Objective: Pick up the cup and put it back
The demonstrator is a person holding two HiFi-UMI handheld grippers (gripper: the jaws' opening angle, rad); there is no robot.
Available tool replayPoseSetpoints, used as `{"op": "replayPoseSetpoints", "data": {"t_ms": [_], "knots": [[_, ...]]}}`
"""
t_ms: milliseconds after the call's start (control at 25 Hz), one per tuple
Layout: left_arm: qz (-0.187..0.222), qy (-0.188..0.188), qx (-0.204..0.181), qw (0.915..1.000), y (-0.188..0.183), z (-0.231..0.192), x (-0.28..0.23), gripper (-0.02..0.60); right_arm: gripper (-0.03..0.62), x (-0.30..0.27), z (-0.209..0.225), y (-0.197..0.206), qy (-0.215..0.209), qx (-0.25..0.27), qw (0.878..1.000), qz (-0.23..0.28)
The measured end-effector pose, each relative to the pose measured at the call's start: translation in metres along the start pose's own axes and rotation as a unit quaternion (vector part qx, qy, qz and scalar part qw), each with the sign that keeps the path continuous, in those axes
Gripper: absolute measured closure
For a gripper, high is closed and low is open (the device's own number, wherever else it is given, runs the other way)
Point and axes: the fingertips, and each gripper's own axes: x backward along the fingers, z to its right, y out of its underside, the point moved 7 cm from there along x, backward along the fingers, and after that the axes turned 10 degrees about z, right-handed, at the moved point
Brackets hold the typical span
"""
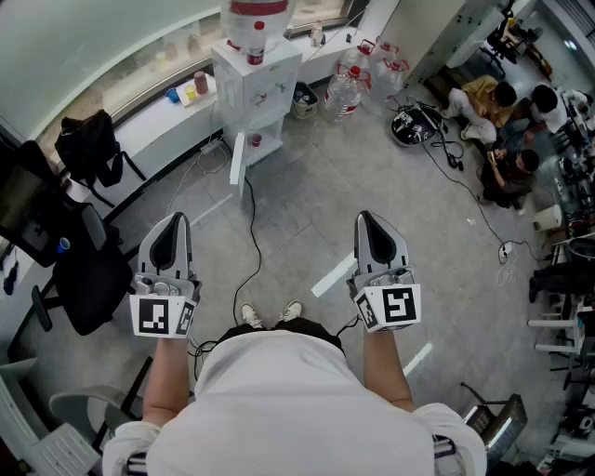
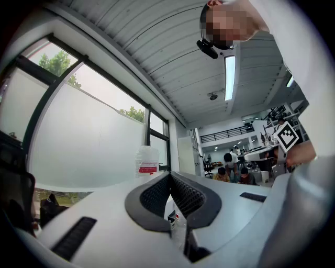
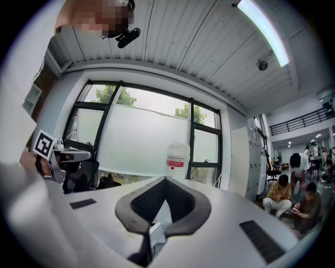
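Left tongs (image 1: 173,223), right tongs (image 1: 366,221): both pressed together, empty, held level mid-frame, aimed at dispenser (image 1: 257,74) top centre. Likely ready pose; no cup near, pickup not begun.

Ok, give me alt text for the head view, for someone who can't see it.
Seen from steeply above, a person in a white shirt holds the grey left gripper and right gripper level over a grey floor, both shut and empty. Ahead stands a white water dispenser with a clear bottle on top; people sit at upper right.
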Motion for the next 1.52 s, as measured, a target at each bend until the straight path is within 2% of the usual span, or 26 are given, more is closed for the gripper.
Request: {"op": "replayPoseSetpoints", "data": {"t_ms": [280, 480, 600, 1120, 1320, 1520], "knots": [[0.001, -0.008, 0.002, 1.0, -0.002, 0.003, 0.012, 0.558, 0.574, 0.005, -0.004, -0.002, -0.001, -0.001, 1.0, 0.006], [-0.003, -0.009, 0.005, 0.9999, -0.001, 0.009, 0.016, 0.559, 0.572, 0.012, 0.0, -0.003, -0.011, -0.034, 0.999, 0.031], [-0.008, -0.009, 0.007, 0.9999, 0.001, 0.016, 0.014, 0.558, 0.574, 0.019, 0.008, 0.001, -0.007, -0.034, 0.999, 0.027], [-0.028, 0.014, -0.005, 0.9995, 0.009, 0.081, -0.03, 0.558, 0.574, 0.061, 0.09, 0.04, 0.038, -0.069, 0.997, 0.009], [-0.042, 0.009, -0.004, 0.9991, 0.02, 0.086, -0.042, 0.558, 0.572, 0.056, 0.103, 0.053, 0.031, -0.076, 0.997, -0.004], [-0.047, 0.009, -0.002, 0.9989, 0.038, 0.086, -0.076, 0.558, 0.573, 0.024, 0.123, 0.064, 0.018, -0.074, 0.997, -0.013]]}}
